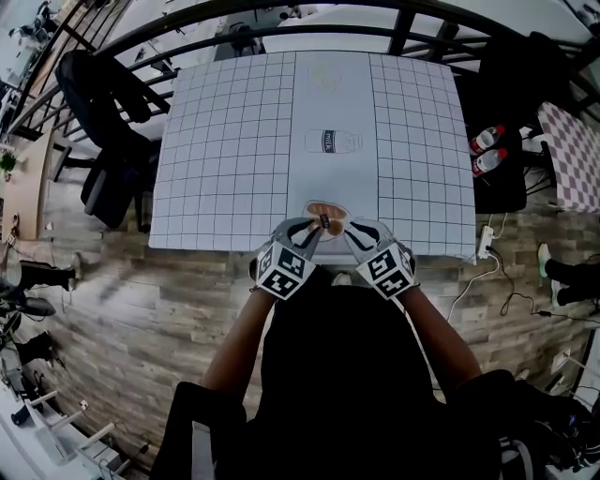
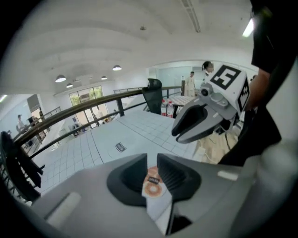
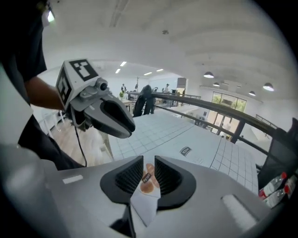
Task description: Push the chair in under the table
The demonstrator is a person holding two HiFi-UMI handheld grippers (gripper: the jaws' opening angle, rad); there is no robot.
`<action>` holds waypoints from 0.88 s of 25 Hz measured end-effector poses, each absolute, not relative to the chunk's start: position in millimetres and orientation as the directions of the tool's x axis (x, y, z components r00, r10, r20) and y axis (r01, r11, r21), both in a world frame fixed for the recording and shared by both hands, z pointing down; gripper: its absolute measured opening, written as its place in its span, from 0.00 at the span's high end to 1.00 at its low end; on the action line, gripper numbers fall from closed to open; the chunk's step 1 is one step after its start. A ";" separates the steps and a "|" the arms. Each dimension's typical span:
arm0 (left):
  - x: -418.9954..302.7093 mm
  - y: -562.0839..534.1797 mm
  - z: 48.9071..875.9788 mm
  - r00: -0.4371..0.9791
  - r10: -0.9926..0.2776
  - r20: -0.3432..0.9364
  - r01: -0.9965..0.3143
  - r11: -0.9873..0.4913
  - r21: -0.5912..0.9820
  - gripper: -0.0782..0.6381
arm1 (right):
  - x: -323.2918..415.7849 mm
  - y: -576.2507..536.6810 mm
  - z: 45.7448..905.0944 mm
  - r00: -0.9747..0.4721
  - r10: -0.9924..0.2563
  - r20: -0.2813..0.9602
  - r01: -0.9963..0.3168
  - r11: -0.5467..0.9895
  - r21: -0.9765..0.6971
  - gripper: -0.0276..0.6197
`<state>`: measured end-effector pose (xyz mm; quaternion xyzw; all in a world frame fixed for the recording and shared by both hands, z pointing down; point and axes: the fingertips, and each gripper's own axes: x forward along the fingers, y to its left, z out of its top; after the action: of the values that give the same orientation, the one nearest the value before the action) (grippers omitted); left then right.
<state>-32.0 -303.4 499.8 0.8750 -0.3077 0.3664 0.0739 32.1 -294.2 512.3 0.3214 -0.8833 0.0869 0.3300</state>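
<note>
A table (image 1: pixel 234 141) under a white grid-lined cloth fills the middle of the head view. A black chair (image 1: pixel 108 112) stands off its left side and another black chair (image 1: pixel 520 84) at its far right corner. My left gripper (image 1: pixel 298 228) and right gripper (image 1: pixel 361 234) hover side by side over the near edge, tips angled inward and down toward an orange round sticker (image 1: pixel 325 214). In the left gripper view its jaws (image 2: pixel 152 167) stand a little apart with nothing between them; the sticker (image 2: pixel 152 185) shows through the gap. The right gripper (image 3: pixel 149 173) looks the same.
A dark railing (image 1: pixel 281 28) curves behind the table. Two bottles (image 1: pixel 487 150) sit on a dark surface at the right, with a power strip and cable (image 1: pixel 485 242) on the wooden floor. My dark clothing hides what lies below the near edge.
</note>
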 end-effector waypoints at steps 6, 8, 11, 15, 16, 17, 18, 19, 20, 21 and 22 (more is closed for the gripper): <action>-31.9 -337.4 439.6 0.594 -0.601 0.535 -0.690 -0.723 -0.046 0.83 | 30.3 -340.8 452.3 -0.587 -0.625 0.514 -0.750 0.659 -0.055 0.87; -30.9 -346.2 420.1 0.620 -0.625 0.475 -0.717 -0.697 0.018 0.85 | 32.4 -354.1 431.1 -0.587 -0.670 0.454 -0.790 0.597 -0.140 0.88; -30.7 -360.8 391.7 0.645 -0.656 0.391 -0.743 -0.657 0.124 0.88 | 34.0 -369.4 401.2 -0.560 -0.734 0.385 -0.825 0.534 -0.183 0.91; -31.1 -373.6 367.6 0.637 -0.695 0.334 -0.762 -0.633 0.137 0.88 | 32.7 -377.7 366.6 -0.528 -0.792 0.306 -0.849 0.498 -0.178 0.96; -31.6 -376.4 361.9 0.633 -0.706 0.319 -0.766 -0.631 0.123 0.88 | 32.3 -379.2 358.7 -0.522 -0.804 0.285 -0.853 0.493 -0.171 0.96; -32.3 -379.1 356.6 0.627 -0.717 0.303 -0.770 -0.630 0.104 0.88 | 32.1 -380.7 351.1 -0.512 -0.818 0.264 -0.859 0.489 -0.153 0.96; -33.5 -381.7 352.3 0.621 -0.729 0.288 -0.775 -0.626 0.085 0.88 | 32.5 -382.1 343.6 -0.498 -0.832 0.243 -0.867 0.483 -0.125 0.96; -35.1 -383.8 348.8 0.613 -0.741 0.274 -0.781 -0.621 0.071 0.88 | 33.4 -383.2 336.6 -0.483 -0.847 0.222 -0.875 0.474 -0.096 0.96; -36.9 -385.4 345.7 0.606 -0.751 0.261 -0.787 -0.614 0.061 0.88 | 34.5 -383.7 330.0 -0.468 -0.860 0.201 -0.883 0.464 -0.072 0.96; -38.8 -386.3 342.5 0.600 -0.761 0.246 -0.793 -0.607 0.057 0.88 | 35.5 -383.7 324.3 -0.456 -0.872 0.180 -0.889 0.453 -0.057 0.96; -40.7 -386.9 339.2 0.595 -0.770 0.231 -0.798 -0.600 0.055 0.88 | 36.2 -383.6 319.8 -0.447 -0.880 0.160 -0.894 0.444 -0.052 0.96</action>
<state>-40.7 -386.9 339.2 0.8897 -0.4406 0.0921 0.0766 36.2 -383.6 319.8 0.5231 -0.8480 0.0645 0.0547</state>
